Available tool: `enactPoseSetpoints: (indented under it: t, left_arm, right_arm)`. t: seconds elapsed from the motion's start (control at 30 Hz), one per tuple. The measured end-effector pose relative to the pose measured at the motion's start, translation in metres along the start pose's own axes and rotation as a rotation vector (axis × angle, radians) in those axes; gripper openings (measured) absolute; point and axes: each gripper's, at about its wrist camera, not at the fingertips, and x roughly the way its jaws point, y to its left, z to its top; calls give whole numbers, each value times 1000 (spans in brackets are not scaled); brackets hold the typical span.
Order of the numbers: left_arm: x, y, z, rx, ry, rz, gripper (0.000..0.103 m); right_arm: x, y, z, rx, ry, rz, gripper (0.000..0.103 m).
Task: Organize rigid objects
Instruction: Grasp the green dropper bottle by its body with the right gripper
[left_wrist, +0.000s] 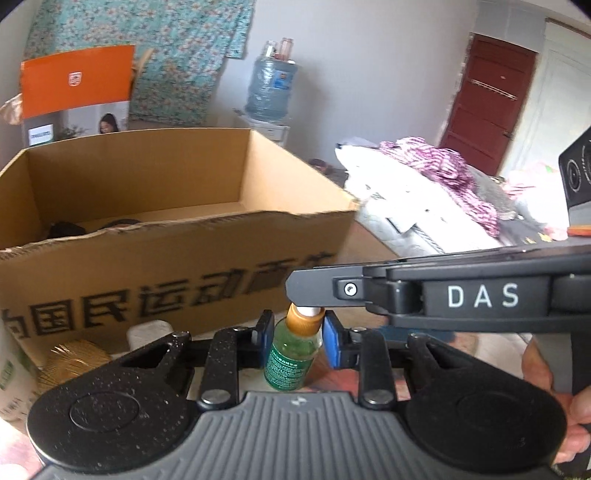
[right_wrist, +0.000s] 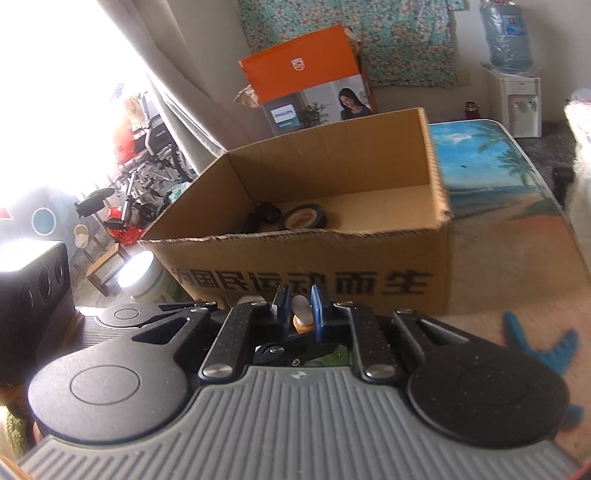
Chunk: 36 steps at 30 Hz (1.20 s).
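Observation:
A small green bottle (left_wrist: 286, 363) with an amber collar and a white tip (left_wrist: 307, 312) stands upright in front of a cardboard box (left_wrist: 184, 273). My left gripper (left_wrist: 297, 330) is shut on the bottle, its blue pads (left_wrist: 332, 341) pressing on the shoulder from both sides. My right gripper (left_wrist: 306, 295) reaches in from the right above it. In the right wrist view the right gripper (right_wrist: 301, 301) is shut on the white tip (right_wrist: 300, 308), with the amber collar (right_wrist: 303, 326) just below. The box (right_wrist: 332, 258) is open on top and holds a black tape roll (right_wrist: 303, 219) and a dark object (right_wrist: 266, 212).
A gold bundle (left_wrist: 74, 358), a white roll (left_wrist: 147, 332) and a white-green pack (left_wrist: 11, 376) lie left of the bottle. A blue toy (right_wrist: 535, 347) lies on the beach-print table (right_wrist: 498, 192). A black speaker (right_wrist: 33, 284) stands left. A hand (left_wrist: 546, 369) holds the right gripper.

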Motion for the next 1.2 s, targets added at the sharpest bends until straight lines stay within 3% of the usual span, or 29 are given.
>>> enactPoseSetpoints:
  t: [0.17,0.37,0.5,0.67,0.97,1.2]
  left_arm:
    - [-1,-14,-8,52,-12,-18,30]
    - [4,-26,-16,140,-14,27,35]
    - [13,-31,-23,174,-1,53,35]
    - [26,-32,-31,207,3,66,35]
    - [43,-30,-38,215,-5,65,35]
    - [45,-29,-39,216,-18,62,33]
  right_arm:
    - [-15,-11,-9,24,-11,-9,11]
    - [-16,-15,-10,25,-15,0,14]
    - [-17,-15,-7,25,-15,6,29]
    - [-12,-13,-8,1,9,5,34]
    - [2,-16,-9,-5,59,-13,34]
    - [7,-19,-14,-6,62,-22,28]
